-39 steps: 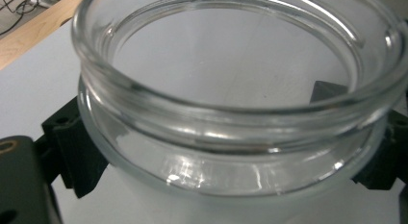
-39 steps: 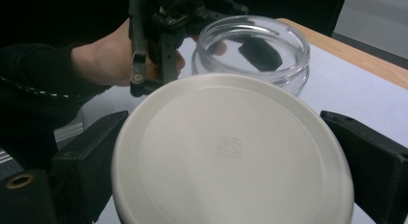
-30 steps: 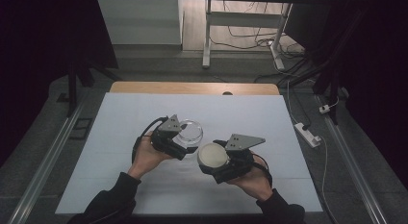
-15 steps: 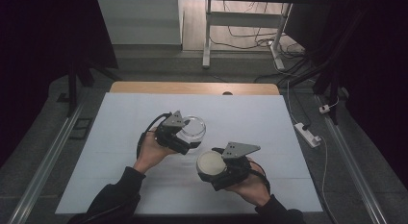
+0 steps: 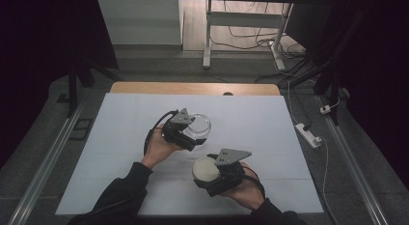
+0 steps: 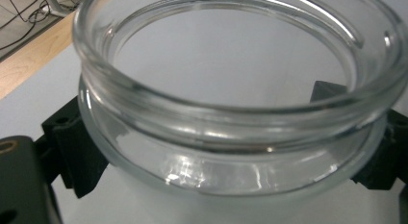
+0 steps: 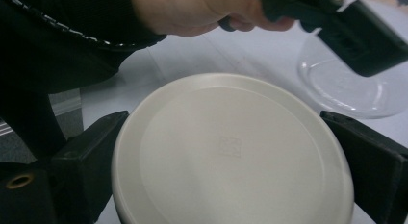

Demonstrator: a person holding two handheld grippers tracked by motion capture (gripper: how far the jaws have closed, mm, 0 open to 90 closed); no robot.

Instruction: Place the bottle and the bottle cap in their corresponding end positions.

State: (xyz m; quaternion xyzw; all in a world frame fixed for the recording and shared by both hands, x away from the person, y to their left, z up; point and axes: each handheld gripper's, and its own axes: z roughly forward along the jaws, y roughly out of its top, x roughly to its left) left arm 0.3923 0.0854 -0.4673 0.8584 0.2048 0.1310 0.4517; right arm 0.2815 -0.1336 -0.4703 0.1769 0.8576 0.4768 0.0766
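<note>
Two grippers clamp things: left gripper (image 5: 189,133) the glass jar (image 5: 198,124), right gripper (image 5: 208,173) the white lid (image 5: 205,169).

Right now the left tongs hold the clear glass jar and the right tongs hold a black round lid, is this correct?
Not quite: the lid is cream-white, not black, as the right gripper view shows, with a black jaw on each side of it. The rest stands: the left tongs hold the clear glass jar and the right tongs hold the round lid.

Left tongs (image 5: 190,133) clamped, forearm angled in from below; right tongs (image 5: 207,173) clamped, nearer the body.
</note>
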